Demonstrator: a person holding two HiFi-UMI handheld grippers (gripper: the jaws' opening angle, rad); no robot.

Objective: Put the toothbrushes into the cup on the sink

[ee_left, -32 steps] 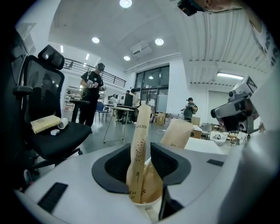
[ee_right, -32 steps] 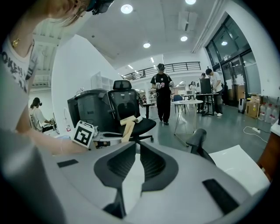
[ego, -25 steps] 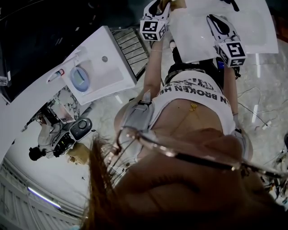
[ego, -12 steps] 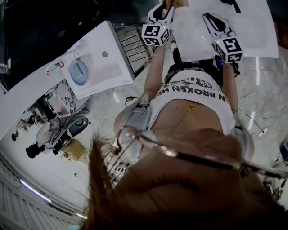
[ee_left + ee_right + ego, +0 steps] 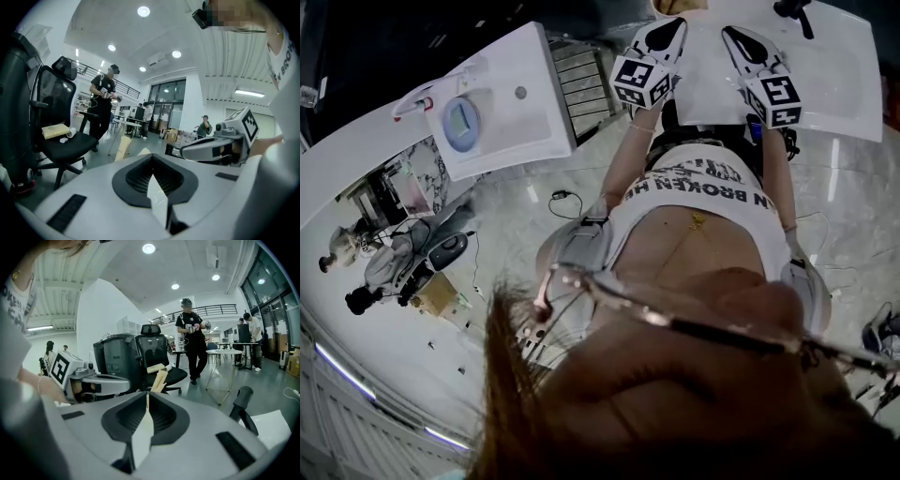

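Observation:
In the head view a white sink [image 5: 520, 112] stands at the upper left. A round blue cup [image 5: 461, 124] sits on it. Beside the cup, on the sink's edge, lies a slim white and red thing that looks like a toothbrush [image 5: 414, 95]. My left gripper [image 5: 670, 26] and right gripper [image 5: 734, 37] are held out in front of my body over a white table [image 5: 825, 66], far from the sink. Both are shut with nothing between the jaws. In the gripper views, my left gripper [image 5: 153, 180] and right gripper [image 5: 146, 408] point out into the room.
A black office chair [image 5: 54, 122] and a standing person [image 5: 104, 105] are ahead of the left gripper. The right gripper view shows another black chair [image 5: 154, 357], a standing person [image 5: 192, 345] and a small round table [image 5: 226, 363]. Cables lie on the floor [image 5: 558, 202].
The head view has shifted: the sink now sits higher and further right. Both grippers have come lower in the frame, and the left gripper's jaws now lie together.

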